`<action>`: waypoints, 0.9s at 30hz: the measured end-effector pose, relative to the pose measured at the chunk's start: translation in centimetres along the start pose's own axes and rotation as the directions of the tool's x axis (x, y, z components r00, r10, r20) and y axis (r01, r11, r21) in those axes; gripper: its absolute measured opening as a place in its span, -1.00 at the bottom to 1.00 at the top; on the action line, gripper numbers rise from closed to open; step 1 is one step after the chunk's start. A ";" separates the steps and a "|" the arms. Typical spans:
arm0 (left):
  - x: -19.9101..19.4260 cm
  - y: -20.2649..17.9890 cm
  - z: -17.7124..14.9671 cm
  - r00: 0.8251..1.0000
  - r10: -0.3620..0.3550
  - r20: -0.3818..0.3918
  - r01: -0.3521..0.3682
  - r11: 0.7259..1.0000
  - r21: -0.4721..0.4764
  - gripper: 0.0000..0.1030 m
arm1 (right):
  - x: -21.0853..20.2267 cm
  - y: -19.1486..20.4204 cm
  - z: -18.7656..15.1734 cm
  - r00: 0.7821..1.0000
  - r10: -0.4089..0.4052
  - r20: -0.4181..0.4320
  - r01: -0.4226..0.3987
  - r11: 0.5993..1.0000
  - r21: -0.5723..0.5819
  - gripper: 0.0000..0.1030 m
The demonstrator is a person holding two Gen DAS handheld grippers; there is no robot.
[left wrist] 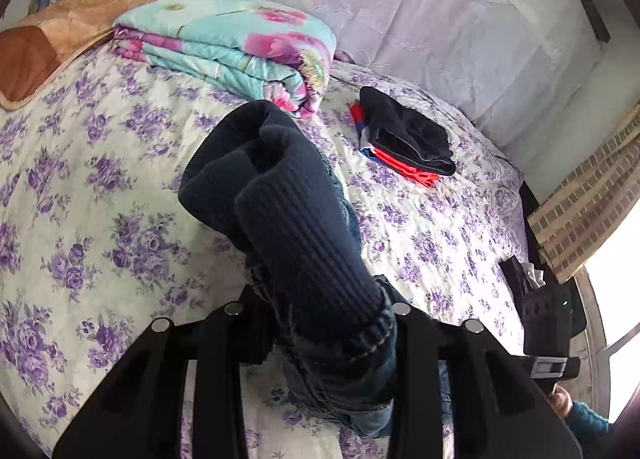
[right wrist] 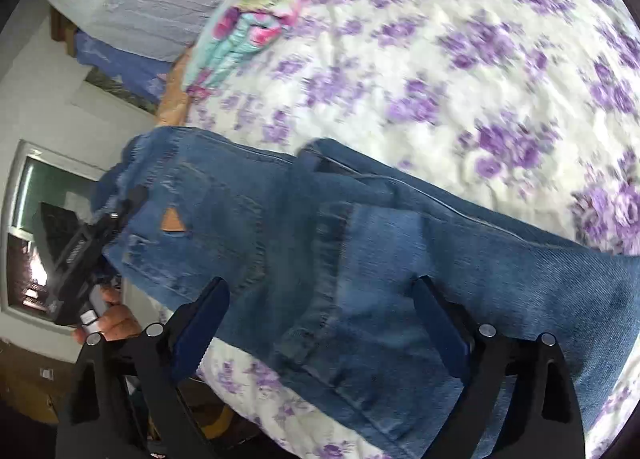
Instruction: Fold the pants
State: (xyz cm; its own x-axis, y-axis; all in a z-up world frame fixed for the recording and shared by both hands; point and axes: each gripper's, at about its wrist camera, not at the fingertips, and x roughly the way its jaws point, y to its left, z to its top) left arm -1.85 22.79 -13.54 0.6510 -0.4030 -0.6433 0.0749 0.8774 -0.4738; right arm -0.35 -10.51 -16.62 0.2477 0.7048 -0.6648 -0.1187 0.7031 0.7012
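Blue jeans (right wrist: 400, 227) with a dark ribbed lining (left wrist: 280, 199) lie across the purple-flowered bedspread (left wrist: 100, 179). My left gripper (left wrist: 328, 311) is shut on the bunched waist end, which stands up lifted in front of its camera. In the right wrist view the left gripper (right wrist: 128, 203) grips the jeans' far left edge, a hand behind it. My right gripper (right wrist: 320, 291) is open, its fingers spread wide over the middle of the denim, with a back pocket and a tan patch (right wrist: 170, 221) just ahead. The right gripper (left wrist: 544, 311) also shows at the right edge of the left wrist view.
A folded turquoise and pink quilt (left wrist: 240, 43) and a brown pillow (left wrist: 60, 31) lie at the bed's head. A small stack of folded clothes, black on red (left wrist: 408, 139), sits to the right. A window (right wrist: 32, 219) is beyond the bed's edge.
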 end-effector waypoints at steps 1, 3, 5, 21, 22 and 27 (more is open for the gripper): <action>-0.3 -0.4 -0.1 1.000 -0.001 0.005 0.001 1.000 0.013 -0.39 | -0.4 0.5 0.4 0.998 0.056 0.031 -0.056 0.998 -0.005 0.86; -0.7 -1.1 -0.2 1.000 0.001 0.016 -0.001 0.999 0.040 -0.39 | 0.5 0.5 1.4 0.990 0.132 0.040 -0.135 0.988 0.069 0.91; -0.9 -1.9 -0.4 1.000 0.008 0.021 -0.010 0.998 0.069 -0.39 | 3.4 -1.4 2.2 0.989 0.149 -0.018 -0.143 0.971 0.189 0.92; 0.5 -17.0 -4.3 0.995 -0.076 -0.058 0.095 0.835 0.542 -0.40 | -14.9 -13.1 -6.8 0.900 0.155 0.408 -0.333 0.848 0.412 0.92; 0.9 -18.2 -5.1 0.993 -0.081 -0.080 0.112 0.813 0.572 -0.40 | -15.2 -14.0 -7.7 0.891 0.148 0.429 -0.346 0.833 0.431 0.92; 3.7 -22.8 -9.5 0.976 -0.049 -0.210 0.186 0.683 0.706 -0.40 | -15.6 -16.1 -11.4 0.868 0.124 0.481 -0.379 0.791 0.481 0.92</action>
State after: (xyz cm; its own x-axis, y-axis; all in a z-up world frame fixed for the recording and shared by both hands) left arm -8.26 -1.19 -10.83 0.4734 -0.4913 -0.7311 0.7057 0.7083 -0.0190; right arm -13.21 -31.77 -20.51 0.6623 0.6538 -0.3660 0.2744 0.2428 0.9304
